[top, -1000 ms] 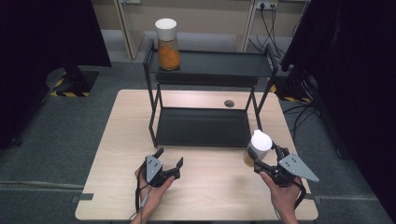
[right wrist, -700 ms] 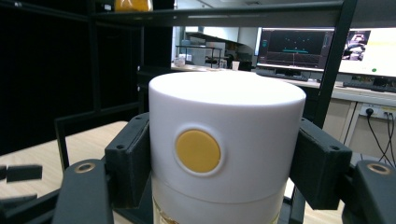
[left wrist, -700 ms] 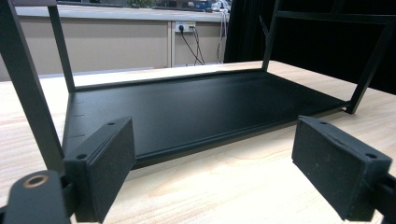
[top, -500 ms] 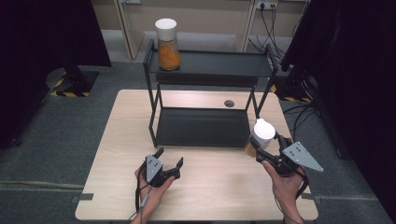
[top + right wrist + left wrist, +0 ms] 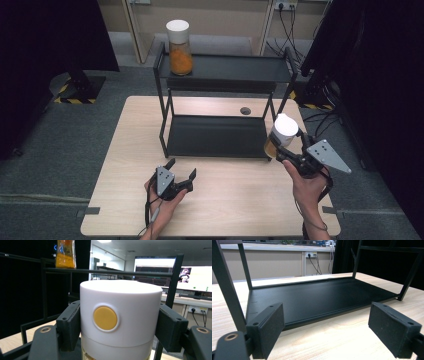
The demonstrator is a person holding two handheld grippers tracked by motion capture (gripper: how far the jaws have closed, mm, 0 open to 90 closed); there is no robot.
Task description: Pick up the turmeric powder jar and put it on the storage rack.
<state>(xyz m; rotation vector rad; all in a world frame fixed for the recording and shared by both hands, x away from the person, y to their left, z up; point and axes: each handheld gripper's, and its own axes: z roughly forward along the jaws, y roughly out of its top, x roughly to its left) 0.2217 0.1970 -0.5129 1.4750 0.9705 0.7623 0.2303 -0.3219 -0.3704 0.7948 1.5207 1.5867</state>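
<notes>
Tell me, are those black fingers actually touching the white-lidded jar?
Touching. In the right gripper view, both fingers press against the sides of the jar at its white lid, with no gap.

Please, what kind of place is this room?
Probably a lab or office workspace set up for recording. A wooden table holds a black two-level rack, wall sockets with cables sit behind, and large screens glow in the background.
</notes>
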